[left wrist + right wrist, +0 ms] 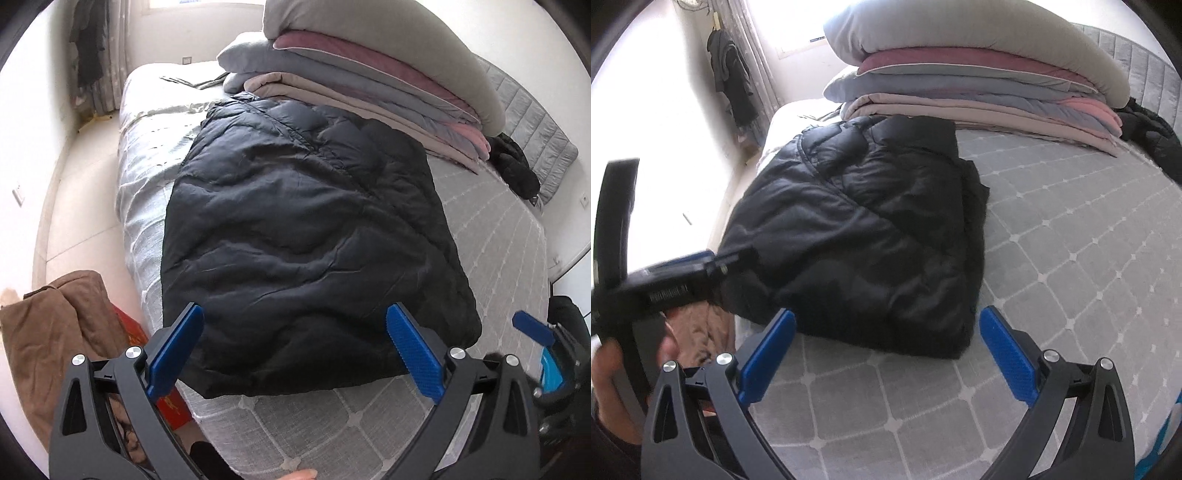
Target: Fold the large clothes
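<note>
Lying folded on bed (1071, 229), black jacket (871, 236), tools spread (holding nothing)

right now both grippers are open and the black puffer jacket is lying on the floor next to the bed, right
Not quite. The black puffer jacket lies on the bed, on the grey quilted cover, not on the floor; the left wrist view shows this plainly. The rest holds: the left gripper and the right gripper are both open.
</note>
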Tool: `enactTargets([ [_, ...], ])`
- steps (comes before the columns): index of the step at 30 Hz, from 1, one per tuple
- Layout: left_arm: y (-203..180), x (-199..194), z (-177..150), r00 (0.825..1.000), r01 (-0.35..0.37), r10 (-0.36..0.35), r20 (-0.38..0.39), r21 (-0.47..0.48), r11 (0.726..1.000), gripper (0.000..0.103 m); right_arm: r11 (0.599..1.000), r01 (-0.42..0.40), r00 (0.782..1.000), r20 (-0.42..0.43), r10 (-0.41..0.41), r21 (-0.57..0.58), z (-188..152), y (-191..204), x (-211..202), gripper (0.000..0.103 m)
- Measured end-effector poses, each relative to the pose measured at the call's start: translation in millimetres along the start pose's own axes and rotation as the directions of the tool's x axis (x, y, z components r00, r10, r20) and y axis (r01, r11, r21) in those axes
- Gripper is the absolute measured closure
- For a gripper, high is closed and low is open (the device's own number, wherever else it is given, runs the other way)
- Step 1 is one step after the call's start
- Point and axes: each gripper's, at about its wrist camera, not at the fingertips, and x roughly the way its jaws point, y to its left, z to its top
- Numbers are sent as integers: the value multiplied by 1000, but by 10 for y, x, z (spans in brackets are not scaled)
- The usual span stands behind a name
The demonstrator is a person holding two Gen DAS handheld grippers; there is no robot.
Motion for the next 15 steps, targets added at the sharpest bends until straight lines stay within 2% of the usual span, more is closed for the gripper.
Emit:
enactTargets([
  [4, 34, 31, 31, 999, 36, -37, -33, -37, 999, 7, 999, 40, 999, 19, -40, -18, -113, -49, -99, 7],
  [7, -20, 13, 49, 999, -15, 15, -40, -20, 1000, 8, 997, 78, 997, 23, -78, -2, -244, -152, -189, 7],
  [10, -153, -36, 41, 997, -77, 78, -11, 41, 996, 8, 993, 113, 993, 31, -113, 18, -421, -292, -324, 7],
  [15, -416, -94, -14, 990, -142, 140, 22, 143, 979, 8, 978, 192, 975, 96, -199, 77, -789, -679, -615, 7],
])
